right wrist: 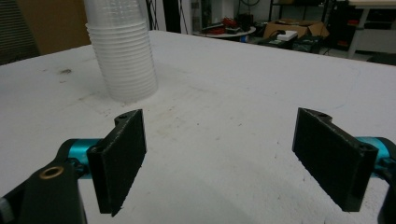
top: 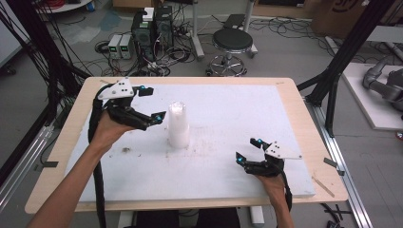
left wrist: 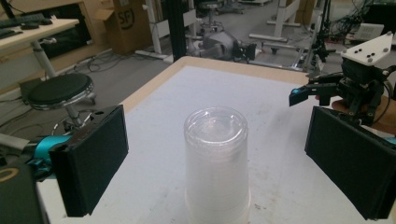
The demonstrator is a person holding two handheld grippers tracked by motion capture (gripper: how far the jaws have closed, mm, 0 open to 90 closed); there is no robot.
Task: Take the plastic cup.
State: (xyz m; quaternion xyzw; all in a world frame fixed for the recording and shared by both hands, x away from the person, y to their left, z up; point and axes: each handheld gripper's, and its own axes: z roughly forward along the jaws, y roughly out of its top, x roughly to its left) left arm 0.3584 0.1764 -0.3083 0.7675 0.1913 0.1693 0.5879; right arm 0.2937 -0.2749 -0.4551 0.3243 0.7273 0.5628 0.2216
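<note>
A stack of clear plastic cups (top: 178, 124) stands upside down near the middle of the white board (top: 228, 109). My left gripper (top: 154, 103) hovers just left of the stack, raised off the board and pointing at it, jaws open. Along its jaws the cup stack (left wrist: 215, 163) sits centred between the two black pads (left wrist: 91, 163) without touching them. My right gripper (top: 247, 150) rests low near the board's front right, open with nothing between its jaws (right wrist: 224, 154). From there the cup stack (right wrist: 123, 56) stands farther off to the upper left.
The white board lies on a wooden table (top: 304, 118). Beyond the far edge are a black stool (top: 232, 42), computer towers (top: 152, 28) and floor cables. Black frame posts (top: 340, 71) stand at the right. The right gripper (left wrist: 322, 91) is in the left gripper view.
</note>
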